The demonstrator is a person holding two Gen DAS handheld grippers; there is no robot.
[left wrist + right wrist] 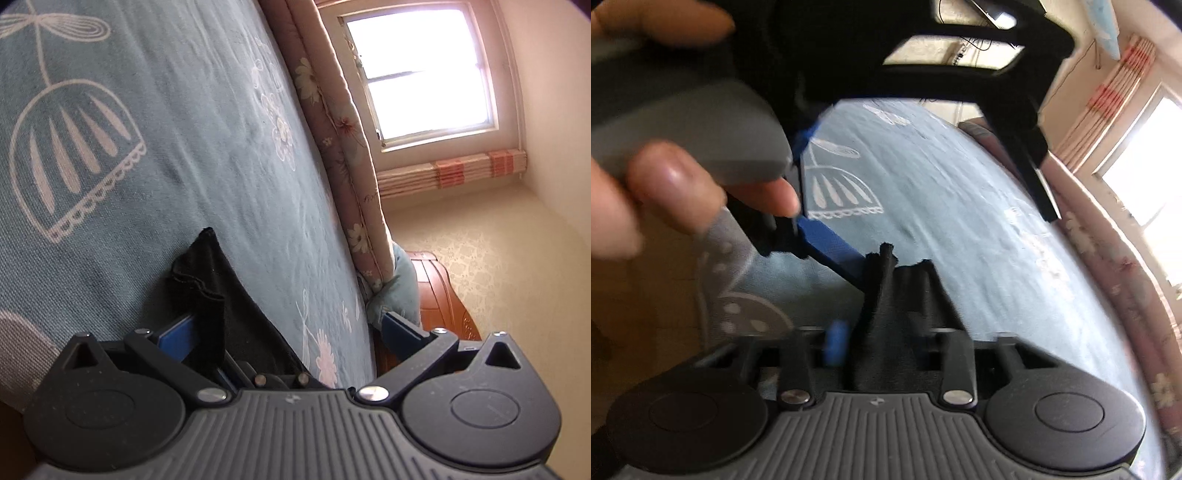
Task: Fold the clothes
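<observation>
The left gripper (291,325) stands spread, black cloth (221,295) draped over its left finger above the blue bedsheet (184,147); the right gripper (897,295) pinches a bunched edge; the garment looks light, limp, best held at corners.

Landmark: the bed sheet (192,155).

- Garment (221,295) lies on the bed sheet at its near edge, one end drawn into the left gripper (288,332), beside its left finger (177,336).
- Quilt (332,122) runs along the far side of the sheet; headboard (439,295) stands past the sheet's end, beyond the quilt.
- Window (417,74) sits behind the quilt, rolled blind (454,171) below it.
- Right wrist view: right gripper (897,280) sits at the sheet's near edge with garment between its fingers; a hand (665,177) with the other gripper is left of it, over the sheet's edge.
</observation>
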